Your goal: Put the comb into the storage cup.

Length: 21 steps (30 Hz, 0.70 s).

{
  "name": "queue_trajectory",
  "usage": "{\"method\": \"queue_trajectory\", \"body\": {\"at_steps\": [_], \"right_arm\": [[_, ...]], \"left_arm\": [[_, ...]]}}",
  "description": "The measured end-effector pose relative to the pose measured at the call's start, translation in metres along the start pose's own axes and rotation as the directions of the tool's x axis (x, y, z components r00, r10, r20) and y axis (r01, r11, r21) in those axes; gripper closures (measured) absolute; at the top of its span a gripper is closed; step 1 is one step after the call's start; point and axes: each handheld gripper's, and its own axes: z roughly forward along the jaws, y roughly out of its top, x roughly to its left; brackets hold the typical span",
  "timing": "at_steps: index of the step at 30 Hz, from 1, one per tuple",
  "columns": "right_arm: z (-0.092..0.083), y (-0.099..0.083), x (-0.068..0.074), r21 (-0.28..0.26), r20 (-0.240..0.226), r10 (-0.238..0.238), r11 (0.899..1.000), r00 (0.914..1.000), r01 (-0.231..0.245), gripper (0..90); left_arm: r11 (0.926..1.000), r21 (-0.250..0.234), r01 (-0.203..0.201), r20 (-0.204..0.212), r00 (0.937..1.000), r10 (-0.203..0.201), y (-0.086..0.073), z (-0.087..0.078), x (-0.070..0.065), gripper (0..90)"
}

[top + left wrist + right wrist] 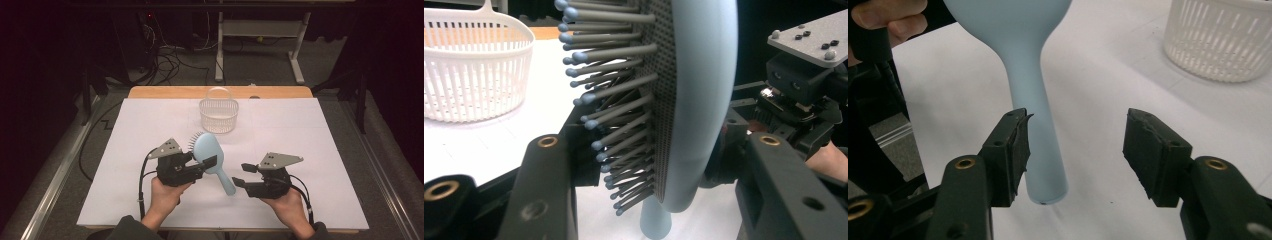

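Observation:
A light blue hairbrush (207,147) with grey bristles hangs above the white table sheet, and my left gripper (207,162) is shut on its head. In the left gripper view the bristles (619,100) point left and the brush back (704,100) faces right between the jaws. The handle (226,180) slants down towards my right gripper (242,175), which stands open. In the right gripper view the handle (1040,140) hangs just inside the left pad (1015,150), and the pads do not press on it.
A white slatted basket (219,116) stands at the back middle of the table sheet (310,140), to the upper right in the right gripper view (1223,40). Beyond the wooden far edge (165,92) lie floor cables and desk legs.

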Motion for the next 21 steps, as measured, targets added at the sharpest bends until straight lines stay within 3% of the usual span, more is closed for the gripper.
{"method": "queue_trajectory", "body": {"at_steps": [21], "right_arm": [[-0.037, -0.014, -0.024, -0.091, 0.108, 0.040, 0.995, 0.9933, -0.030, 35.4]], "left_arm": [[0.9997, -0.022, -0.002, -0.013, 0.9999, 0.002, 0.003, -0.008, 0.003, 50.3]]}}
